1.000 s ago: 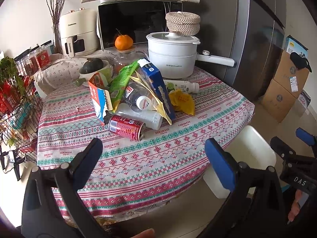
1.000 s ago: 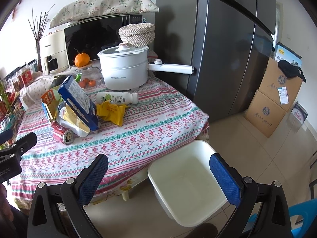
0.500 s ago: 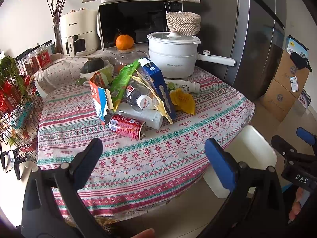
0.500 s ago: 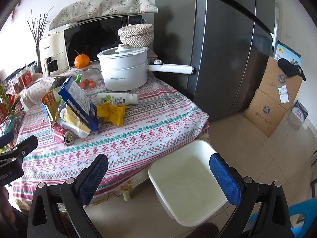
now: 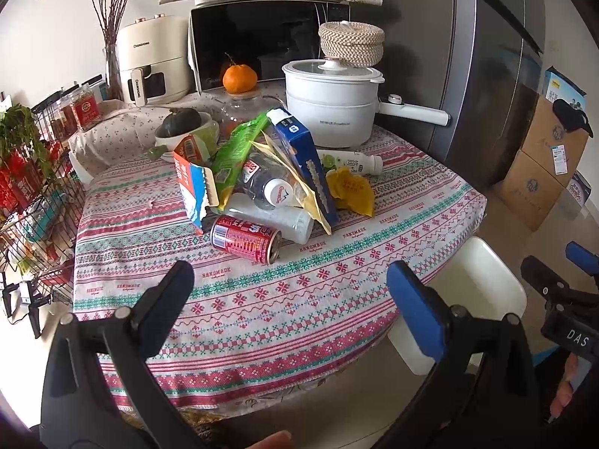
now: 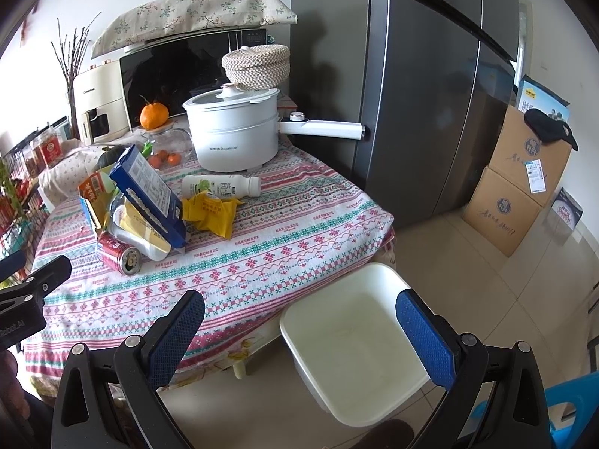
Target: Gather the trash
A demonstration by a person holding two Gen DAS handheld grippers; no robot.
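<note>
Left wrist view barely changed, left tool [image 5: 288, 292] still spread; pile [image 5: 262, 183] unmoved

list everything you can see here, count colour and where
can: 1, red, on its side at pile's near edge
blue box: 1, leaning in pile
carton: 1, orange-blue, pile's left
green wrapper: 1, in pile
clear bottle: 1, in pile
white bottle: 1, lying before pot
yellow wrapper: 1, right of pile
pot: 1, white, table's back
orange: 1, on jar lid
bin: 1, white, on floor beside table
fridge: 1, grey, right
cardboard boxes: 2, brown, stacked
left gripper: open
right gripper: open
</note>
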